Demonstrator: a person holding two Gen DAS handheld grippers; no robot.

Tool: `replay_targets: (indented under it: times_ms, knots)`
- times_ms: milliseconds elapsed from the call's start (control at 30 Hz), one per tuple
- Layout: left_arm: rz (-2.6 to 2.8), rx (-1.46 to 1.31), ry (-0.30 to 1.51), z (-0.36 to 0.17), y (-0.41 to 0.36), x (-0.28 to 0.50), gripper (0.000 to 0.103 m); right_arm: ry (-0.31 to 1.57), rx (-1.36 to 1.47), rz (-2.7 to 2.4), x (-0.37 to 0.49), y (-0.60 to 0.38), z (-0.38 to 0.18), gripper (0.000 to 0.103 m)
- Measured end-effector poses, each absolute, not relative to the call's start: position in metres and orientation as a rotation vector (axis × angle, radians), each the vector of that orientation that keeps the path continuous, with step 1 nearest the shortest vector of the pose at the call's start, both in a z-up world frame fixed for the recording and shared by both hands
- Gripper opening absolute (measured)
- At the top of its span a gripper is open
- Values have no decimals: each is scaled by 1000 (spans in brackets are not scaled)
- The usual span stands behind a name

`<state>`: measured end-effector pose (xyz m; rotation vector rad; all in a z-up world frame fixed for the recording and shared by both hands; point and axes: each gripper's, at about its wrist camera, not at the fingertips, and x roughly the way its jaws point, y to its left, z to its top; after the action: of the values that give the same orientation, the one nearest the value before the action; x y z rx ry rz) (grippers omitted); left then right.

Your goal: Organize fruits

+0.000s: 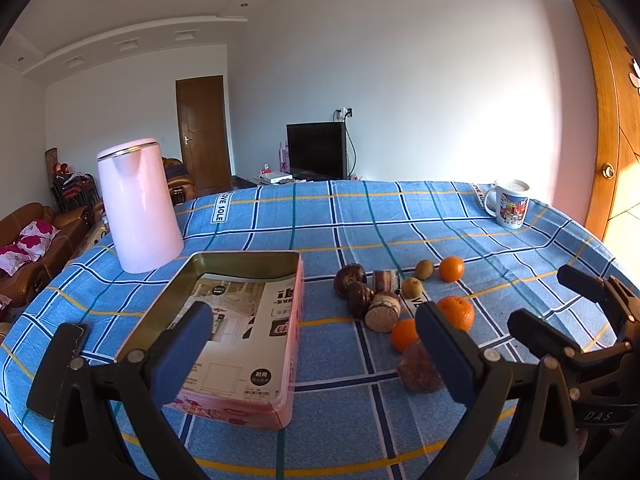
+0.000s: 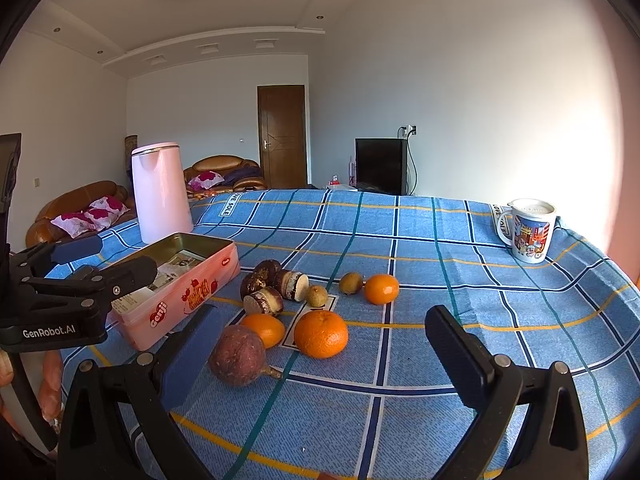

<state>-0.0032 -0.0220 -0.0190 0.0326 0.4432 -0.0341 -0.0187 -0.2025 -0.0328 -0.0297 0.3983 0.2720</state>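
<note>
Fruits lie loose on the blue checked tablecloth (image 2: 440,240): a purple passion fruit (image 2: 237,355), three oranges (image 2: 321,333) (image 2: 264,329) (image 2: 381,289), two kiwis (image 2: 351,282) (image 2: 317,295), and several dark brown pieces (image 2: 276,280). An open pink tin box (image 1: 236,332) with a printed paper inside stands to their left. My left gripper (image 1: 316,344) is open and empty, over the box's near right corner. My right gripper (image 2: 320,352) is open and empty, just before the passion fruit and the largest orange. In the left wrist view the fruits (image 1: 454,312) lie right of the box.
A pink kettle (image 2: 161,192) stands behind the box. A printed mug (image 2: 532,230) stands at the far right of the table. The left gripper's body (image 2: 80,292) shows at the left of the right wrist view. Sofas, a door and a TV are beyond the table.
</note>
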Motion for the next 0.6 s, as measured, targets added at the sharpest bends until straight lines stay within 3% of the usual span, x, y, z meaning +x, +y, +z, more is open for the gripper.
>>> replay_targets:
  times_ms: [600]
  knots:
    - [-67, 27, 485, -35, -34, 6, 103, 411, -5, 230, -20, -220, -41, 102]
